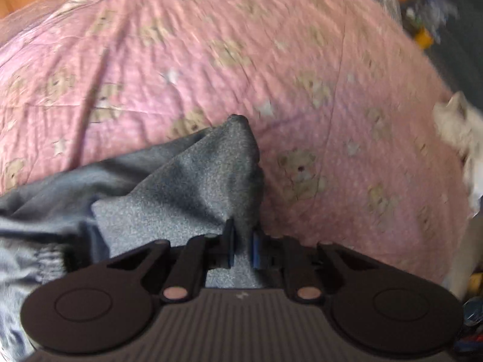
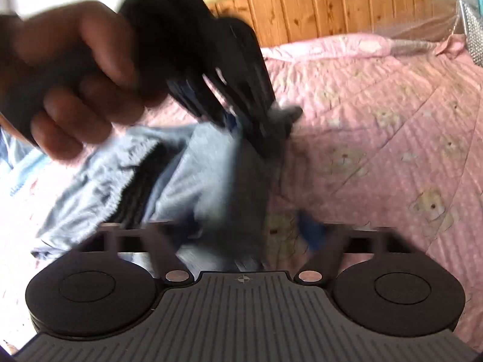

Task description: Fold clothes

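A grey garment (image 1: 181, 187) with an elastic waistband lies bunched on the pink bed. In the left wrist view my left gripper (image 1: 241, 238) is shut on a raised fold of it, with cloth pinched between the blue pads and a peak sticking up past them. In the right wrist view the same garment (image 2: 211, 181) looks pale blue-grey. A person's hand (image 2: 75, 75) holds the left gripper (image 2: 280, 117) over it, tilted down and gripping a grey corner. My right gripper (image 2: 247, 226) stands open and wide just before the garment; blur hides whether cloth touches its fingers.
A pink quilt (image 1: 302, 75) printed with teddy bears covers the bed (image 2: 377, 120). A wooden headboard (image 2: 332, 12) runs along the back. A fluffy white item (image 1: 459, 126) lies at the bed's right edge, with floor clutter (image 1: 428, 30) beyond it.
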The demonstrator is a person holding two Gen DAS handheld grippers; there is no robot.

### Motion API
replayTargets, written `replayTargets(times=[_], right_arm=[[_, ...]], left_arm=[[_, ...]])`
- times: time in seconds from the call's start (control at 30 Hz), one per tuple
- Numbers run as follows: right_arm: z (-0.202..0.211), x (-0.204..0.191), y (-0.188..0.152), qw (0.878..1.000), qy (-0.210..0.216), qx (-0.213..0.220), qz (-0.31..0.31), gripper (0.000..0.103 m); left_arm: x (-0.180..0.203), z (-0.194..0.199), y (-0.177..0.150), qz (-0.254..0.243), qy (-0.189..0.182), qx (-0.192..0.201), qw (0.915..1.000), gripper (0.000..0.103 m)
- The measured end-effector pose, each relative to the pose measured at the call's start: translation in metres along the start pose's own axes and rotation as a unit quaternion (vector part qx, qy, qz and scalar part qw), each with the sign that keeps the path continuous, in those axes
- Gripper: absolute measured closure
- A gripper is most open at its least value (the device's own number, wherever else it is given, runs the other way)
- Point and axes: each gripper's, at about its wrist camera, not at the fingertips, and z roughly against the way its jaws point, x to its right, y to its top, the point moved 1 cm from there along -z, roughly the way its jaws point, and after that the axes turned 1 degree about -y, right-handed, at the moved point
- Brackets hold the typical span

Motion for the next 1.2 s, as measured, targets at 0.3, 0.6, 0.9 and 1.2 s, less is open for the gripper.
replayTargets(times=[0.3,0.6,0.9,1.2], right_arm=[[0.004,-0.086,0.025,0.994,-0.022,0.023,0.107,0.081],[-0.047,-0.273,0.039,0.931,-0.019,0.021,0.365,0.082],[-0.115,-0.325,-0.016,0.872,-0.071,-0.05,0.483,0.081],[-0.079,-0.318,-0.016,0.891,-0.08,-0.034,0.446,0.083]], left_arm=[[-0.081,0.104,-0.022,0.023,-0.084,0.085,0.9926,0.093],[-0.265,0.175,-0.117,0.155,-0.109,0.152,0.97,0.093],[-0.347,0.095,-0.156,0.287,-0.17,0.167,0.9279,0.09],[-0.35,0.09,-0.174,0.317,-0.222,0.196,0.9009,0.07]])
